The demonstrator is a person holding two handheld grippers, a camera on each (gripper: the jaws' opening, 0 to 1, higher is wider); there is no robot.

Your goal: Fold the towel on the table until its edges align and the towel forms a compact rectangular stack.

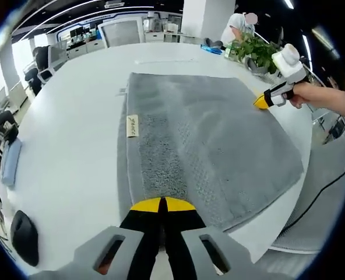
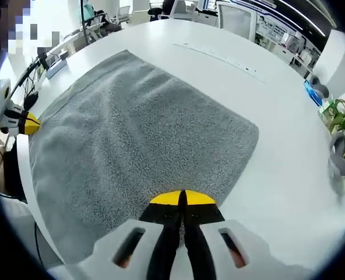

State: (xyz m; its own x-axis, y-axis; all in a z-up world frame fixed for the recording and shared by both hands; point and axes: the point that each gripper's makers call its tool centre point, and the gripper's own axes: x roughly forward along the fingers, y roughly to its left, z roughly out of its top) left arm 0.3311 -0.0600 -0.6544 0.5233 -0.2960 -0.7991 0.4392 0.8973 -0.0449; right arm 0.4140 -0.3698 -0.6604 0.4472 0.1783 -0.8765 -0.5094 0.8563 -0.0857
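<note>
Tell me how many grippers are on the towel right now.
2. The left gripper is shut on the towel at its near edge; the right gripper is shut on the edge by the plant. Each also appears at the side of the other's view.

I see bright, even overhead strip lighting; the white surface (image 1: 73, 128) glares softly beyond my claw, edges bowed by fisheye.

Open office, round white table (image 1: 73, 146), potted plant (image 1: 255, 51), desks and office chairs (image 1: 41, 61) behind, ceiling strip lights (image 1: 97, 13)
</note>
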